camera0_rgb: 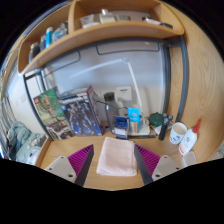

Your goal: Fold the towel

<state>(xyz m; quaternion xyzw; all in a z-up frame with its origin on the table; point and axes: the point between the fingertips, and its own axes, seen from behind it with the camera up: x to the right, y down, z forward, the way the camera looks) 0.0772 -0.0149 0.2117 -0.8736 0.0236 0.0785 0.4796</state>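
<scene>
**Towel sat folded between the open fingers**

The gripper (116,163) hung spread wide over the wooden desk (60,150), and the pink towel (117,156) lay flat between its fingers, a gap at each side. Beyond it stood a blue-lidded jar (134,118), a white mug (178,132) and a shelf (100,35) above.

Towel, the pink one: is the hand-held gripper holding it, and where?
Nothing is held. The hand-held gripper is open, and the pink towel lies folded on the desk between the fingers, with a gap at each side.
</scene>
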